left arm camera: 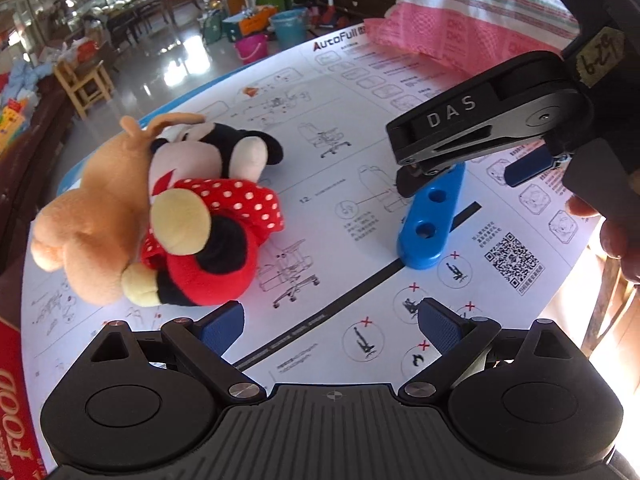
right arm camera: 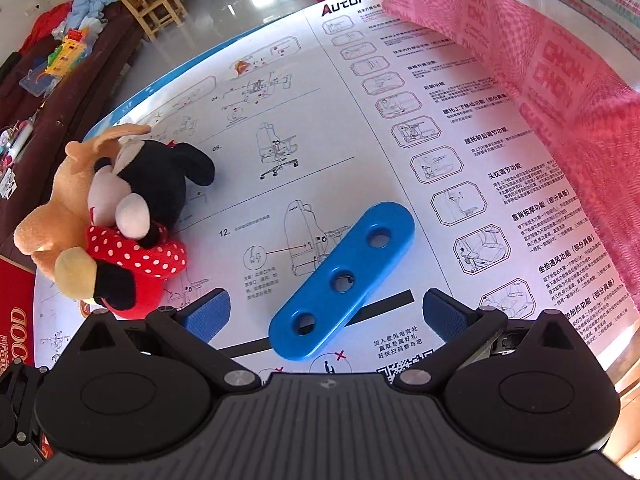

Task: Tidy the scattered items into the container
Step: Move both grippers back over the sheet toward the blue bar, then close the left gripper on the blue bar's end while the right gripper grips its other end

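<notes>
The right tongs (right arm camera: 326,312) hang spread wide over the blue three-hole bar (right arm camera: 342,276) near the bench's middle, seemingly lining up a grab. The left tongs (left arm camera: 330,320) wait empty, also apart, facing two plush toys (left arm camera: 168,216) heaped by the left edge.

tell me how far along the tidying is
Nothing looks put away yet. The blue three-hole bar, the Minnie Mouse plush and the tan plush animal all lie on the instruction sheet. In hand: the open right gripper straddles the bar without gripping it. The left gripper is open and holds nothing. Left: all three items; only a red box edge shows.
</notes>
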`<state>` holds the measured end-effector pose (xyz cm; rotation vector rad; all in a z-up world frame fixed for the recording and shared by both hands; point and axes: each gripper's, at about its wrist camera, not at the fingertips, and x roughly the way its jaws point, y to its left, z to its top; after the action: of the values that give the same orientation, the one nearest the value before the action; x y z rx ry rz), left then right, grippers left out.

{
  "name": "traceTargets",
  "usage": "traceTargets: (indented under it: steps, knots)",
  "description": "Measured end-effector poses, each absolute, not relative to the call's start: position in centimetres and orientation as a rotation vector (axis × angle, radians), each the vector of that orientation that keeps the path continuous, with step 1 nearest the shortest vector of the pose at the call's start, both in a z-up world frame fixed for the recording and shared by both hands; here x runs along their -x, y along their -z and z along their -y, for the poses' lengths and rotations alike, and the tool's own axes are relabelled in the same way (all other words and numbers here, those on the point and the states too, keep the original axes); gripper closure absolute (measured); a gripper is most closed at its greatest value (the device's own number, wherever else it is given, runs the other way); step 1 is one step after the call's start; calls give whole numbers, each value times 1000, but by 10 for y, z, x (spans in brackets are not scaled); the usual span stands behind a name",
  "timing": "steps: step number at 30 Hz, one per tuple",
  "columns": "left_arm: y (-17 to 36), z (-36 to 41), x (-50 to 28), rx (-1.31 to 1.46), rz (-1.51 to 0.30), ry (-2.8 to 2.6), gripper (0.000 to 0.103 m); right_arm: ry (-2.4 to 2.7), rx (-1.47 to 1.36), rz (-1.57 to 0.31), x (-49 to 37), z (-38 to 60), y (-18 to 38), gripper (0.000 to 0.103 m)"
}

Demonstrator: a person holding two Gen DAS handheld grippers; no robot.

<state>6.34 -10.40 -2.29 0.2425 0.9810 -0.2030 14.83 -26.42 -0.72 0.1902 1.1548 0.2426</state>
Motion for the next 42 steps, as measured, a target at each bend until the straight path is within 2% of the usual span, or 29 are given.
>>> traceTargets:
  steps: [9,15,20,22,23,25,26,28,39,42]
  knots:
    - [47,146,-99,-323,-1012,314,4,-252,-234,-1152,-174,281,26,2]
    - [59,167,-119,-337,-1005,352,5,-254,-233,-1142,-187,286,30,6]
    - [73,171,-131,-335,-1037,341,20,-267,-273,-1164,-189,290,37,10]
    - [77,167,-132,-320,-1039,339,31,-282,-291,-1170,-188,288,40,14]
    - [77,164,-131,-311,-1036,344,35,-293,-300,-1176,-187,287,41,19]
    - [76,159,-130,-292,-1039,363,50,-323,-308,-1193,-185,282,44,30]
    - [76,157,-130,-284,-1044,367,53,-337,-298,-1184,-183,278,43,40]
    - [76,150,-127,-274,-1047,365,61,-371,-293,-1200,-180,268,43,50]
    - [74,74,-91,-155,-1099,269,61,-562,-200,-1267,-134,196,45,51]
    - [74,55,-77,-112,-1118,263,61,-615,-188,-1287,-120,183,44,49]
